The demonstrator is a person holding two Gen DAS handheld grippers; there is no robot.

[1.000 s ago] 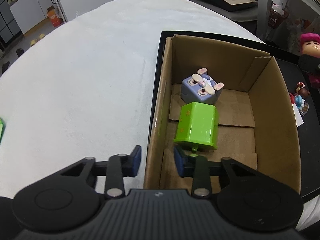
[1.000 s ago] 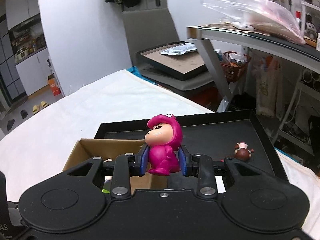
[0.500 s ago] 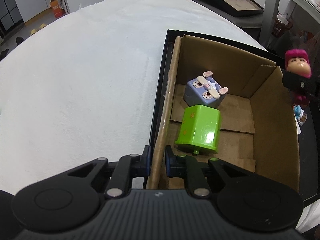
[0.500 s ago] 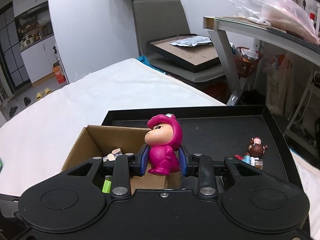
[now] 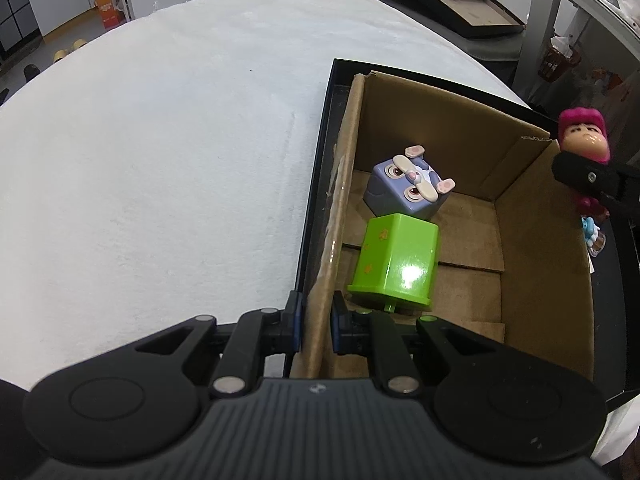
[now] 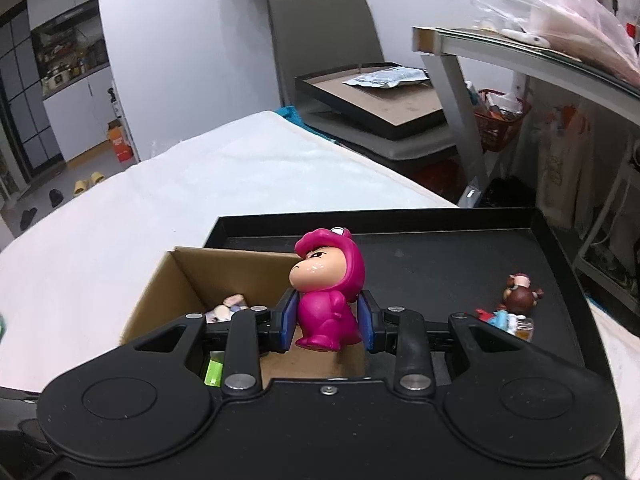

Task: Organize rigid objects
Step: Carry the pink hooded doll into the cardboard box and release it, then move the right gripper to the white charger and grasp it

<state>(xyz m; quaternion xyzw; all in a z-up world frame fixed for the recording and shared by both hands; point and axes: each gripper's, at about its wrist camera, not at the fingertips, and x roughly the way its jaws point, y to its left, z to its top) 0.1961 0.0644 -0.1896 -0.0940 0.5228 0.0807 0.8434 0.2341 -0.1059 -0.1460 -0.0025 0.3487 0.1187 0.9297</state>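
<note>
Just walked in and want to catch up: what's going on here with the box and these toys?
A person with a handheld gripper in each hand is sorting toys into a cardboard box that sits on a black tray. The left gripper has its jaws closed on the box's near-left wall. The right gripper holds a pink figurine at the box's right wall, not yet dropped in. A purple cube toy and a green block already lie inside. Another small figurine waits on the tray.

white cloth-covered table (image 5: 160, 152) | grey chair (image 6: 320, 40) behind | flat black tray with cardboard liner (image 6: 372, 104) on chair seat | glass shelf (image 6: 540, 56), clear plastic bag (image 6: 540, 12) on top | orange carton (image 6: 118, 140) on floor
</note>
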